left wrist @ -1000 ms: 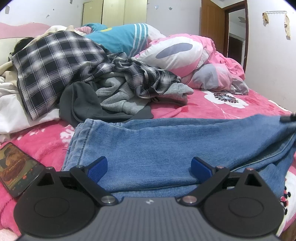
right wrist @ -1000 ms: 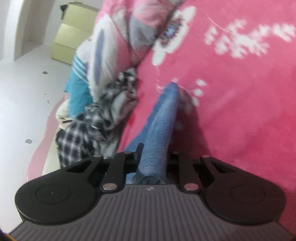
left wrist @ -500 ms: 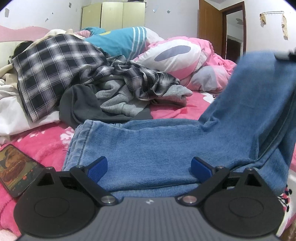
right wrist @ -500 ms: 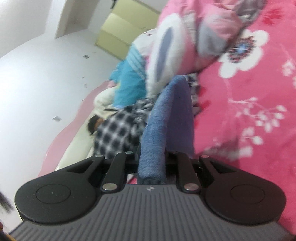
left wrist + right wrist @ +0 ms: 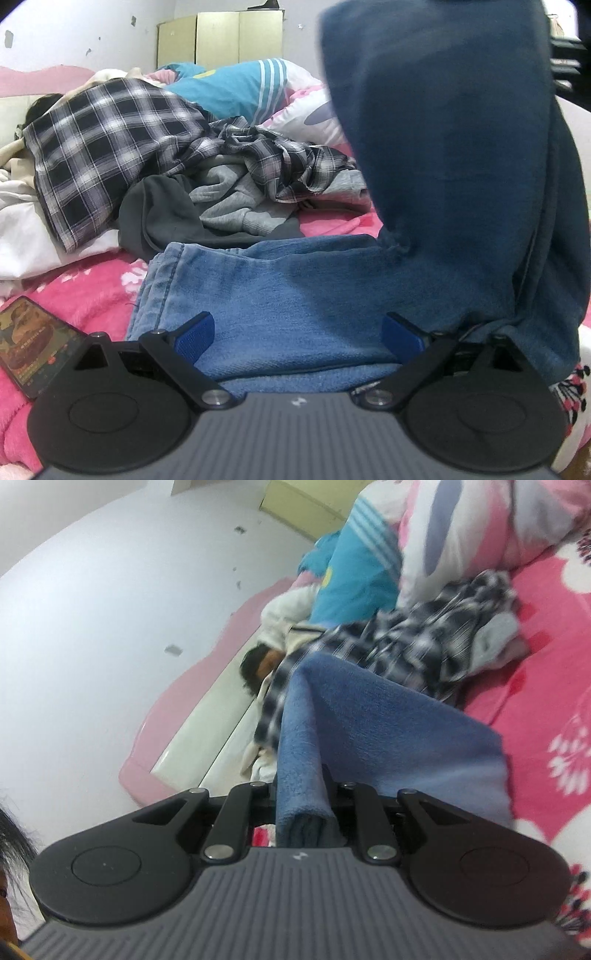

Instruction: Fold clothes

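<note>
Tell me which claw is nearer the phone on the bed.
Left. The left claw rests open on the jeans just beside the phone; the right claw holds the jeans' lifted end up, farther away.

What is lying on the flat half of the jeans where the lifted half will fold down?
Nothing visible. The lifted half of the jeans hangs from the right gripper; the flat denim below is bare. The open left gripper sits at its near edge, and the phone lies beside it.
</note>
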Demonstrator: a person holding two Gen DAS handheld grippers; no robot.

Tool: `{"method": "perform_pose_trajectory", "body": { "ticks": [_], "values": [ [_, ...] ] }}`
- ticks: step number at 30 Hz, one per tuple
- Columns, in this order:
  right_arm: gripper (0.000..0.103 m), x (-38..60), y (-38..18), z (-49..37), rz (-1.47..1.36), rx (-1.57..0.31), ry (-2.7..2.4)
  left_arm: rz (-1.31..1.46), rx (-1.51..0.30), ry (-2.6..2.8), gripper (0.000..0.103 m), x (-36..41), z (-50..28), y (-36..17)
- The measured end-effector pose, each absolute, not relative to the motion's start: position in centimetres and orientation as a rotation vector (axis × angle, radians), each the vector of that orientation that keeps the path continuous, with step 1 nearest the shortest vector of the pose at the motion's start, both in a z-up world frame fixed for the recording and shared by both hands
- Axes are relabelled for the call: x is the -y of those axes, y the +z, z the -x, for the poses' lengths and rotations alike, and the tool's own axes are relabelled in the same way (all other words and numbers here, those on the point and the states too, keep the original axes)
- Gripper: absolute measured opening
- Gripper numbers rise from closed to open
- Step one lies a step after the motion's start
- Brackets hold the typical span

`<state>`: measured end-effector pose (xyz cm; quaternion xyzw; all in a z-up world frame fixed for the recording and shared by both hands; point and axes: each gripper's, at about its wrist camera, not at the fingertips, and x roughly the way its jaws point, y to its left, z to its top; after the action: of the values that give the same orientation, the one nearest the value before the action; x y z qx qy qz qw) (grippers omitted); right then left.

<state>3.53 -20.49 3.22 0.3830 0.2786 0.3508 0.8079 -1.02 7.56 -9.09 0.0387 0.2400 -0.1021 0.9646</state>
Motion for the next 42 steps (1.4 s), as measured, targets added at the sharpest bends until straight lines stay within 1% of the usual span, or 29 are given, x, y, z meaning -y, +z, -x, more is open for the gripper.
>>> {"method": "perform_pose_trajectory", "body": {
  "ticks": [8, 13, 19, 24, 26, 28, 29, 30, 31, 34, 39, 41, 42],
  "values": [
    [0.014, 16.5, 2.6, -4.3, -0.780, -0.665, 0.778, -0.083, -0.469, -0.216, 0.098, -7.6, 1.3, -9.2],
    [0.013, 13.6, 1.9, -5.3, -0.740, -0.716, 0.785, -0.026, -0.480, -0.240, 0.097, -8.9, 2.1, -7.9],
    [0.013, 9.8, 0.0, -7.2, -0.672, -0.802, 0.785, 0.098, -0.471, -0.245, 0.097, -13.5, 5.1, -5.6],
    [0.014, 5.6, -3.3, -7.8, -0.549, -0.901, 0.780, 0.205, -0.479, -0.237, 0.097, -17.6, 7.4, -5.0],
    [0.019, 4.3, -4.6, -8.0, -0.513, -0.935, 0.776, 0.233, -0.481, -0.237, 0.097, -18.6, 8.1, -4.9],
    [0.028, 3.7, -5.5, -8.1, -0.511, -0.958, 0.779, 0.246, -0.480, -0.237, 0.097, -19.4, 8.6, -4.8],
    [0.039, 3.6, -5.5, -8.2, -0.527, -0.961, 0.796, 0.249, -0.478, -0.237, 0.097, -19.7, 8.9, -4.7],
    [0.053, 3.6, -5.4, -8.2, -0.547, -0.960, 0.817, 0.258, -0.476, -0.240, 0.097, -20.0, 9.1, -4.7],
    [0.057, 3.6, -5.2, -8.1, -0.576, -0.957, 0.849, 0.266, -0.474, -0.244, 0.097, -20.3, 9.4, -4.7],
    [0.059, 3.9, -4.3, -8.0, -0.689, -0.939, 0.949, 0.307, -0.477, -0.281, 0.098, -21.1, 9.8, -4.7],
    [0.058, 7.9, -1.8, -6.6, -0.807, -0.742, 0.966, 0.331, -0.444, -0.278, 0.098, -21.5, 10.2, -3.9],
    [0.055, 10.1, -1.3, -5.5, -0.755, -0.691, 0.902, 0.330, -0.421, -0.283, 0.098, -21.3, 10.1, -3.3],
    [0.048, 11.2, -1.0, -4.8, -0.723, -0.668, 0.867, 0.330, -0.410, -0.287, 0.098, -21.1, 9.9, -2.9]
  ]
}}
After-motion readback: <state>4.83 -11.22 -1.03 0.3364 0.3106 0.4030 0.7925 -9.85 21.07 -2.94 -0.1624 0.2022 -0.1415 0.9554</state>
